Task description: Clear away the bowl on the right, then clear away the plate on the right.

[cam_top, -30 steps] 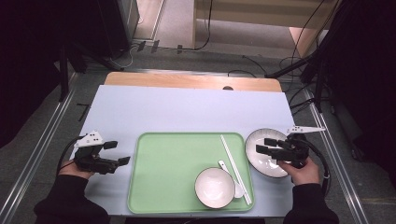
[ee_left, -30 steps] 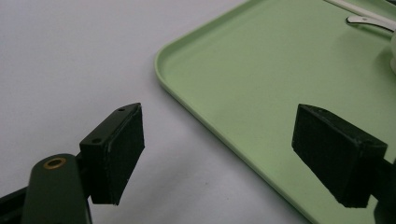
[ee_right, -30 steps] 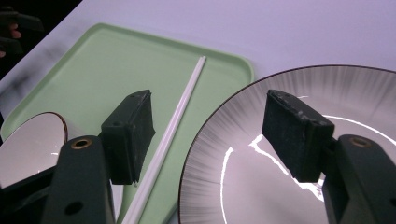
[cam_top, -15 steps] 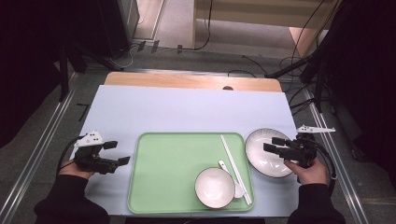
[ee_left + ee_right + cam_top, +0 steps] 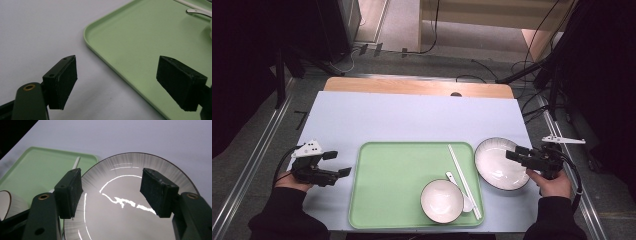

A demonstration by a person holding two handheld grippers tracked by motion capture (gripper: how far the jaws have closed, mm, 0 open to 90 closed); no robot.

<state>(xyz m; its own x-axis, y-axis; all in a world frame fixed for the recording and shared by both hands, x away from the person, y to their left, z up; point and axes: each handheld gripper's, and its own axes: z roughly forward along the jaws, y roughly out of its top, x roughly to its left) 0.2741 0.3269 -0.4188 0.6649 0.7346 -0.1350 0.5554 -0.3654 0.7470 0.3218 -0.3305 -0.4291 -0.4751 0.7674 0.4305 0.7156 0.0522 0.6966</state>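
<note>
A white plate (image 5: 497, 167) with a dark rim lies on the pale table to the right of the green tray (image 5: 387, 200). My right gripper (image 5: 512, 154) hovers over the plate's right edge. Its jaws have just been closing a little but still stand open, with nothing between them. In the right gripper view the plate (image 5: 125, 220) lies beneath the right gripper (image 5: 112, 192). On the tray rest a white bowl (image 5: 442, 201), a spoon (image 5: 455, 179) and white chopsticks (image 5: 463, 177). My left gripper (image 5: 338, 163) is open beside the tray's left edge (image 5: 105, 50), holding nothing.
The table's wooden far edge (image 5: 417, 86) runs along the back. Dark stands and cables (image 5: 537, 75) crowd the floor beyond it. The right gripper view shows the bowl's rim (image 5: 7, 202) and a chopstick tip (image 5: 76, 162) on the tray (image 5: 37, 167).
My right gripper has drawn back to the right, from over the plate's middle to its right edge. The plate has stayed where it lies. The left gripper has not moved.
</note>
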